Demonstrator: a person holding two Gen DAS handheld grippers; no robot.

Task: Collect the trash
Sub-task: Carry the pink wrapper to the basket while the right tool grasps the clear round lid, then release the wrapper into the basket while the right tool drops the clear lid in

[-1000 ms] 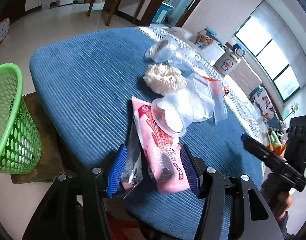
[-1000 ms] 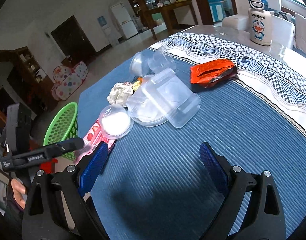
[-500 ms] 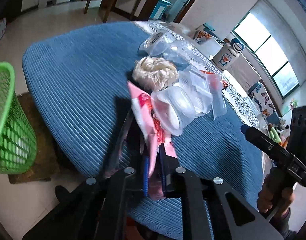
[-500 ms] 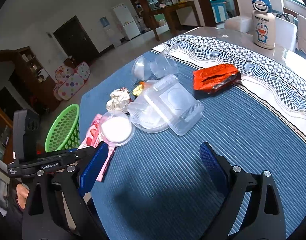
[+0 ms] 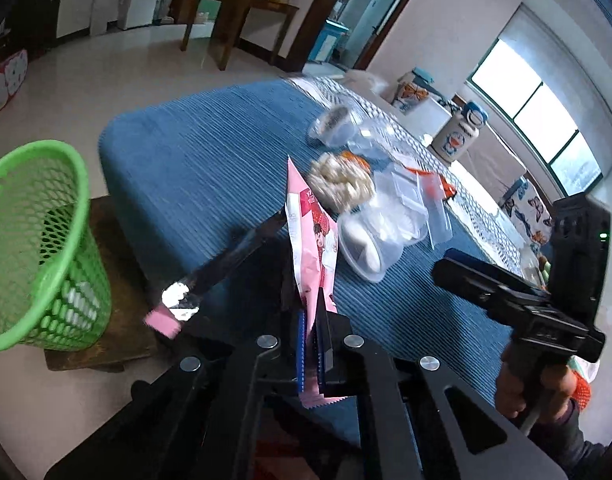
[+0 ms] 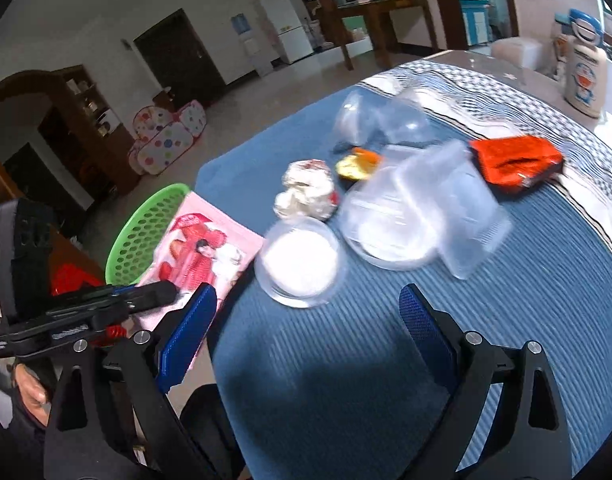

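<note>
Pink wrapper (image 5: 311,240): pinched at its lower end between the closed jaws of the left gripper (image 5: 311,344), lifted off the blue tablecloth (image 5: 210,160), beside the green basket (image 5: 34,240).
Black wrapper (image 5: 226,264): hangs beside the pink one; whether it is clamped too is unclear.
Right gripper (image 6: 306,316): jaws wide apart, empty, above the cloth.
Progress: judged early; the basket interior appears empty.
Remaining: crumpled paper ball (image 6: 306,192), clear plastic containers (image 6: 421,216), orange packet (image 6: 513,160), all farther from the basket.
Room: basket stands off the table edge, path open.
</note>
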